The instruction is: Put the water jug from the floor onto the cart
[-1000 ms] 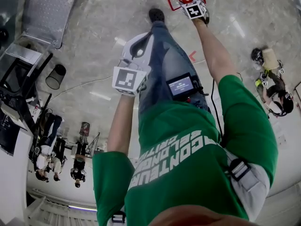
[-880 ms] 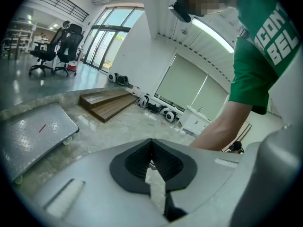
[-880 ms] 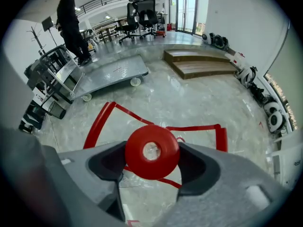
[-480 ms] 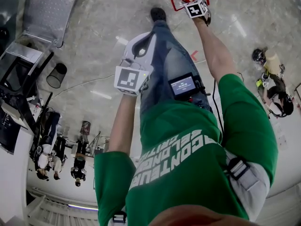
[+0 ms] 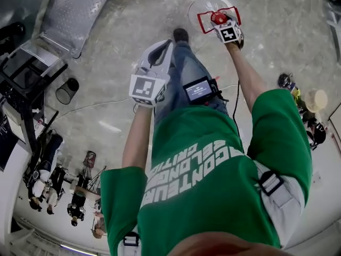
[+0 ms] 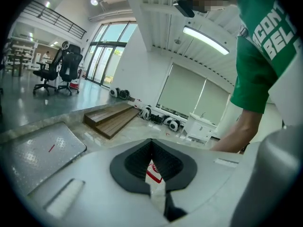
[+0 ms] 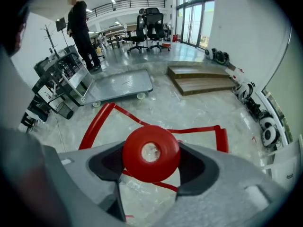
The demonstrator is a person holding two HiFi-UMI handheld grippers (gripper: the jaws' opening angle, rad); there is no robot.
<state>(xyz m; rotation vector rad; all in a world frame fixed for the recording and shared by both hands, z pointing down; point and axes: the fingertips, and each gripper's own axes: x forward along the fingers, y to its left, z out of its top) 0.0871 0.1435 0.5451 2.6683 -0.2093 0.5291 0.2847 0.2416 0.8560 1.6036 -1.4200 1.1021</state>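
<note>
"What's moved?"

"Head view swung. More of the cart (image 5: 80, 7) shows upper left, and the right tool (image 7: 152, 168) sits lower in frame."

"Grip?"

"Clamped on the red cap (image 7: 151, 153) of the water jug (image 5: 214, 17), prob. to lift by the neck. Jug's at the red tape square (image 5: 201, 23) on the floor, well apart from the cart. Left tool (image 6: 152, 148) has its jaws together, empty, held back as a spare."

The water jug cap (image 7: 151, 151) between the right gripper (image 7: 152, 159)'s black pads (image 7: 107, 163) is solid red. Beyond the jaws, red tape (image 7: 97, 124) outlines a square on the mottled grey-white floor (image 7: 189, 110); the cart (image 7: 120, 85) farther off is dull grey.
</note>
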